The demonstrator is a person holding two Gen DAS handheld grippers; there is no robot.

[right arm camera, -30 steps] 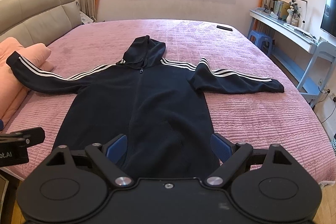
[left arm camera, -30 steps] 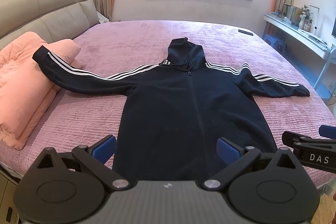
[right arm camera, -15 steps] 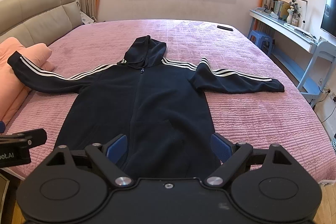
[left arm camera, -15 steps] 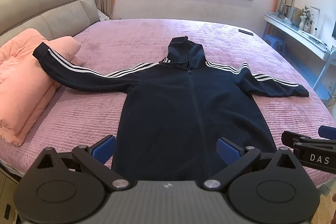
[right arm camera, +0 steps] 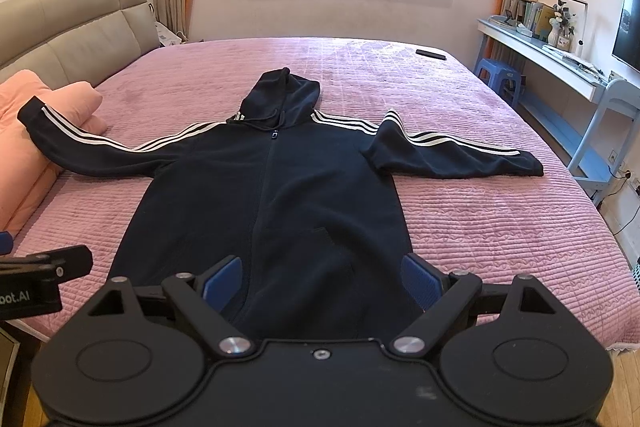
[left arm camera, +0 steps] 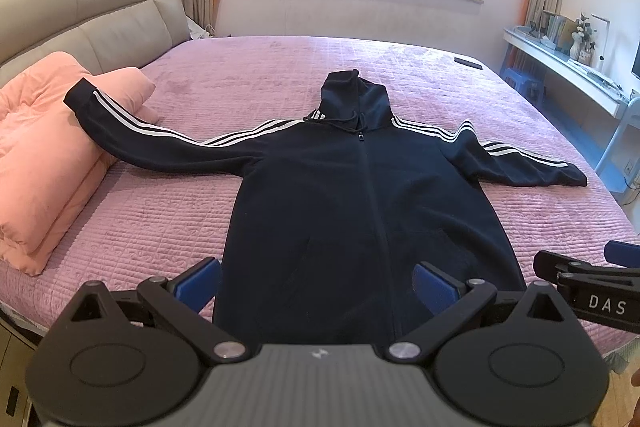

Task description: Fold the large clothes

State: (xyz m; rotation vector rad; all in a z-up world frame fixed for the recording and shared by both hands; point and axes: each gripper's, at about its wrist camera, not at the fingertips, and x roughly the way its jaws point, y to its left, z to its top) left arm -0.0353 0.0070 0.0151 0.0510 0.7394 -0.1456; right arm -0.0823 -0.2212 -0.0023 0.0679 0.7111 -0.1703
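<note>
While the hoodie [left arm camera: 360, 211] lay spread flat on the bed [left arm camera: 160, 227], both tools hung released, gripping nothing; folding apparently unstarted; next, seizing a sleeve.

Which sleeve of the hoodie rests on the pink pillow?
The sleeve toward the headboard: its cuff lies on the pink pillow. The other sleeve lies flat on the bedspread.

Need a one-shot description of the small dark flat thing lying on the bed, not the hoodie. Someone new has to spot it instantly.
Start from the big bed with the pink quilted cover under the window. Look past the spread-out navy hoodie to the bed's far right corner, near the blue stool. The small flat black slab lies there alone; what it is cannot be told, but it is the only hard-edged dark thing on the cover.
</note>
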